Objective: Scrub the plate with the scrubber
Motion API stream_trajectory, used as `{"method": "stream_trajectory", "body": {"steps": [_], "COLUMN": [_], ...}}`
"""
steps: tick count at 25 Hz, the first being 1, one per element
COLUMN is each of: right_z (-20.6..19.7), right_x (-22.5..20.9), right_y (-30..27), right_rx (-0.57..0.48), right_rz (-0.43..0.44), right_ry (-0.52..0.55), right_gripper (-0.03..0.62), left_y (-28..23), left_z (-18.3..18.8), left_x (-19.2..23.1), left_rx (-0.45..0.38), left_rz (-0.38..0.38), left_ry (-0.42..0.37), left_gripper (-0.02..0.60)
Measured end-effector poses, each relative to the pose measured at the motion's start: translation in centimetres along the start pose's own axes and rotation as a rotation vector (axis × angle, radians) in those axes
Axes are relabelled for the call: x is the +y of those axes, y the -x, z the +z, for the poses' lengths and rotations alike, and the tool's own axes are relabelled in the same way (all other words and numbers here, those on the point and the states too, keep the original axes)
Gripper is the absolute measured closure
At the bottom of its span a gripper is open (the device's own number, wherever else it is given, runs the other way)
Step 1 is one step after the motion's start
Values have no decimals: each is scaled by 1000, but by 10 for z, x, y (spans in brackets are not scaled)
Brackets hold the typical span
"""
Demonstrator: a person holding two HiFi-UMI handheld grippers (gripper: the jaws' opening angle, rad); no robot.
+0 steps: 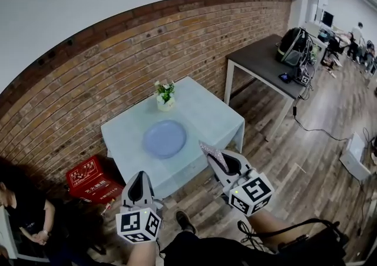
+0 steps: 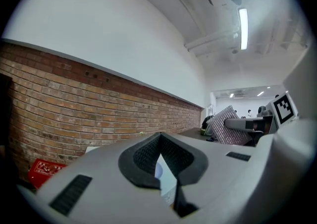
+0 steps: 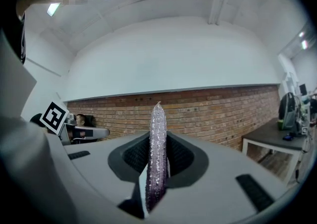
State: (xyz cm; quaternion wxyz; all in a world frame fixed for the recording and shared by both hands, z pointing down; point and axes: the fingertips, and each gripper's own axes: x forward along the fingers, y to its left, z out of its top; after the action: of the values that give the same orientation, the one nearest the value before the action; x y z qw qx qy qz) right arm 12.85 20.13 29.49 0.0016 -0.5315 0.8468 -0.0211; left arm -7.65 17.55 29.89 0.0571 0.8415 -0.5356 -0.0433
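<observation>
Base hidden, the glittery scrubber (image 3: 157,153) stands clamped in our right gripper (image 1: 220,161); left gripper (image 1: 140,176) closed, empty, short of the plate (image 1: 164,139).

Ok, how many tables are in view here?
2. The pale table by the brick wall carries the plate and a flower vase. A dark-topped table stands further right along that wall, with bags on it. The far office area may hide more.
</observation>
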Motion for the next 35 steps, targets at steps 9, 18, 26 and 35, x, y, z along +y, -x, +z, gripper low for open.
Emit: {"method": "stream_trajectory", "body": {"steps": [9, 18, 26, 35], "right_z": [-5, -12, -20, -39], "right_x": [-25, -37, -24, -25], "right_y": [-72, -143, -192, -242], "right_rx": [39, 110, 171, 219], "right_rz": [-17, -20, 56, 160], "right_ry": [17, 50, 129, 128], "right_gripper": [519, 519, 519, 519], "left_y": [-70, -119, -140, -164], "left_z": [-4, -12, -22, -40], "left_x": [45, 107, 138, 152], "left_rx": [-8, 11, 56, 111], "left_rz": [-38, -29, -93, -66], "left_ry": [41, 115, 163, 118], "left_gripper": [572, 572, 572, 572]}}
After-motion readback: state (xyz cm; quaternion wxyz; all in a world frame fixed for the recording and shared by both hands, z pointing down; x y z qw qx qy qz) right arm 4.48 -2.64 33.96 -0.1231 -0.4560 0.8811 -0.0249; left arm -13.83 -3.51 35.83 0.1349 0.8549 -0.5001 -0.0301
